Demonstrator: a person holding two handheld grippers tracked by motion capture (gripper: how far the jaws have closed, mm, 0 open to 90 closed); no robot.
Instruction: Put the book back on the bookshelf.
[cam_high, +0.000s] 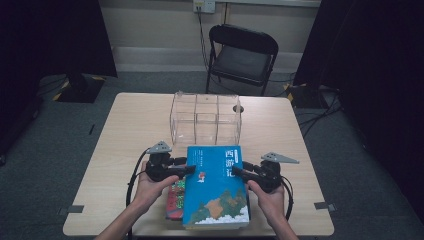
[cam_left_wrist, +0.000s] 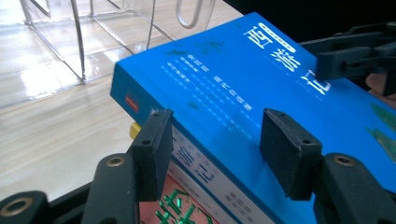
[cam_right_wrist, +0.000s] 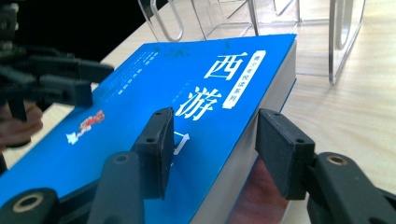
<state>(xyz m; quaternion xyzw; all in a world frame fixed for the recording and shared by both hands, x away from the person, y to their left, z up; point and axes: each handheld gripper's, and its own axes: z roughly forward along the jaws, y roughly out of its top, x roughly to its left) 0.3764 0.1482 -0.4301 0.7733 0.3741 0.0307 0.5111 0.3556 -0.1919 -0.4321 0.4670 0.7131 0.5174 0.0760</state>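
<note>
A thick blue book (cam_high: 215, 185) (cam_left_wrist: 224, 84) (cam_right_wrist: 154, 93) with white characters on its cover lies flat on a red book (cam_high: 175, 200) (cam_left_wrist: 177, 205) (cam_right_wrist: 252, 196) near the table's front edge. From the left, my left gripper (cam_high: 189, 169) (cam_left_wrist: 215, 140) is shut on the blue book's spine edge, with one pad on the cover and one under the spine. On the opposite side, my right gripper (cam_high: 236, 172) (cam_right_wrist: 212, 140) straddles the page edge, with one jaw over the cover and one beside the pages. Its jaws are open.
A clear acrylic organizer (cam_high: 205, 117) (cam_left_wrist: 79, 46) (cam_right_wrist: 345, 42) with several compartments stands on the wooden table (cam_high: 130, 130) just behind the books. A black folding chair (cam_high: 242, 55) stands beyond the far edge. Cables trail from both grippers toward the front.
</note>
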